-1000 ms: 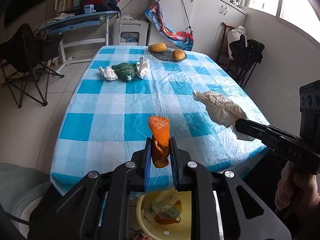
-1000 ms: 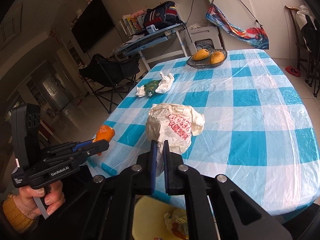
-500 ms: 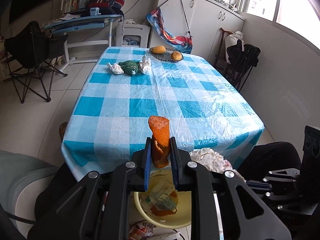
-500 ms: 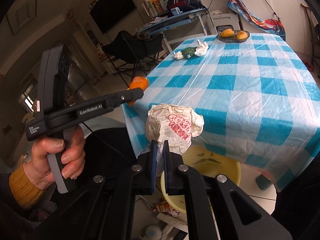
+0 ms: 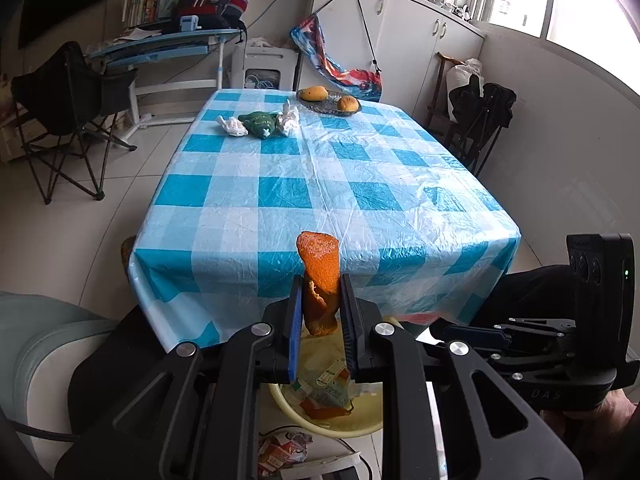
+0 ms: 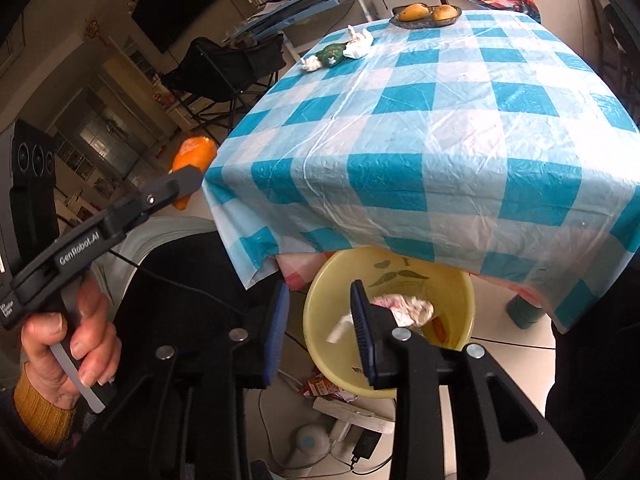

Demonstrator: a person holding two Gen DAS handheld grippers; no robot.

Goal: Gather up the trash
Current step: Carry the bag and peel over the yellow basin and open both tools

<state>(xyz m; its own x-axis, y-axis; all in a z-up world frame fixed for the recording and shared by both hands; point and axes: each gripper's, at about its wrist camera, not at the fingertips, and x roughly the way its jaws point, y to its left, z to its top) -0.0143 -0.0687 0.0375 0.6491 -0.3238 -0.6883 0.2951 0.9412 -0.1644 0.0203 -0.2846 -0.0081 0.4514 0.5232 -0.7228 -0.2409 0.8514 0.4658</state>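
Left gripper [image 5: 320, 320] is clamped on an orange peel [image 5: 319, 280], held off the table's near edge above the yellow bin [image 5: 360, 424].

Right gripper [image 6: 320, 328]: jaws opening, nothing between them; the crumpled plastic bag [image 6: 404, 308] lies in the bin beneath the table's near edge.

"GenRobot.AI" is read in white on the arm of the left gripper [image 6: 188, 184] | "DAS" is made out, faintly, on the body of the right gripper [image 5: 460, 330] | red print on the crumpled bag [image 6: 404, 310] in the bin [image 6: 460, 280] is seen, possibly characters, not legible
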